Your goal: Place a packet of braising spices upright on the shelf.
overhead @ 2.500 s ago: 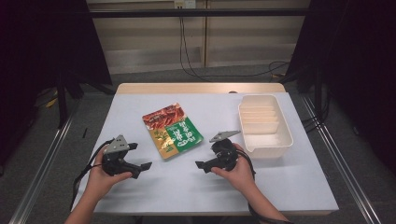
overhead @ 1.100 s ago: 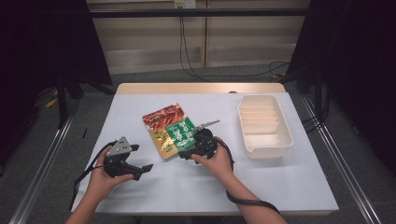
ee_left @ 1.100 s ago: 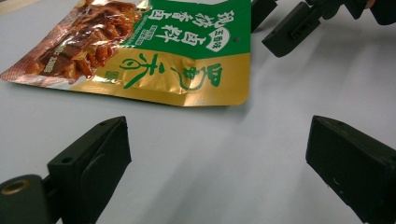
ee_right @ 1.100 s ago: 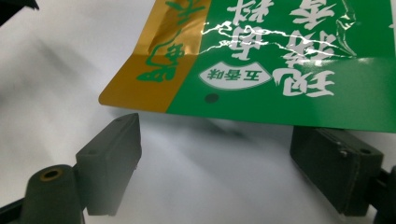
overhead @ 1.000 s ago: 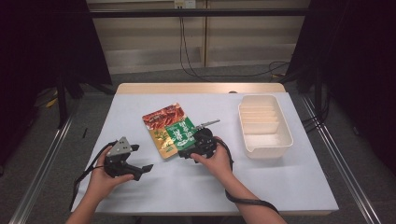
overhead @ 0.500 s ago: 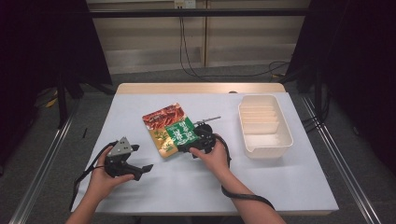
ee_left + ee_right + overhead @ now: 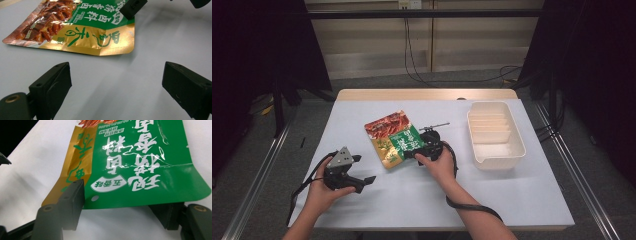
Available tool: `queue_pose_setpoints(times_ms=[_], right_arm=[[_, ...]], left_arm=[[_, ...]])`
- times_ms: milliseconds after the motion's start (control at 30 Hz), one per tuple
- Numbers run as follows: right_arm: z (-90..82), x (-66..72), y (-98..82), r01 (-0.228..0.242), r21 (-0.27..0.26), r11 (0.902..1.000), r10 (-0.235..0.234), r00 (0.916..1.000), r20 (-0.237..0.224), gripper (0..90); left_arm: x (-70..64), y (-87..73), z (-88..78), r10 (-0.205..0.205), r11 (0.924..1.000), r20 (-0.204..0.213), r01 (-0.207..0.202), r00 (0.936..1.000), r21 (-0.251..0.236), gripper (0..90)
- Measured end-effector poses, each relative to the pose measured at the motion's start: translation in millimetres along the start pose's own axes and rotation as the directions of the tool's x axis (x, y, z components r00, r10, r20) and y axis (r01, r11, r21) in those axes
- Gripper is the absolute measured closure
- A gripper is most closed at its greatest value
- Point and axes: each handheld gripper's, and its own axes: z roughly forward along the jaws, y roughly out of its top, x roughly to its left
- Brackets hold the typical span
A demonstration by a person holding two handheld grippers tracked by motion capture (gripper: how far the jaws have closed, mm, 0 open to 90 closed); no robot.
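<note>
The right gripper [image 7: 117, 216] had its jaws spread, one at each side of the near edge of the green packet [image 7: 140, 162]; the edge sat between them, and I could not tell whether either jaw touched the film. In the high view that gripper [image 7: 414, 151] lay at the packet's [image 7: 394, 139] right-hand edge, near the middle of the table [image 7: 512, 200]. The packet lay flat, glossy and creased. It looked like a light, soft foil pouch, likely slippery and apt to buckle, so a pinch on the flat sealed border seemed a better hold than the filled middle. The left gripper [image 7: 115, 87] was also spread and empty, resting low over bare table, with the packet's [image 7: 82, 30] gold corner well ahead of its jaws. A cream tray [image 7: 517, 150] stood apart to the right.
</note>
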Motion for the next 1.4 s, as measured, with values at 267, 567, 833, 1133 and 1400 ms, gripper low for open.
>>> queue_pose_setpoints(times_ms=[267,567,833,1133,1400], right_arm=[[0.1,-1.9,1.4,-0.051,-0.004,0.9987,0.051,0.9987,0.011,43.7],[0.1,-5.4,1.4,-0.107,-0.016,0.9942,0.107,0.9942,0.012,70.7],[-12.1,-8.9,11.1,-0.125,-0.034,0.9916,0.125,0.9920,0.016,88.9],[-23.0,-26.5,12.3,-0.157,-0.017,0.9875,0.157,0.9871,0.030,90.0],[-19.3,-26.3,11.9,-0.177,-0.038,0.9835,0.178,0.9831,0.042,78.3]], left_arm=[[-0.8,-0.1,0.0,-0.004,1.0000,-0.006,0.004,1.0000,0.000,9.2],[-1.1,-0.7,1.4,0.012,0.9999,-0.017,-0.011,0.9998,0.005,9.6],[-1.0,-0.5,0.9,0.024,0.9995,-0.023,-0.024,0.9994,0.019,9.6],[-2.2,-0.7,2.4,0.021,0.9994,-0.016,-0.021,0.9997,0.029,9.7],[-1.7,-1.2,3.9,0.032,0.9988,-0.015,-0.032,0.9994,0.038,9.6]])
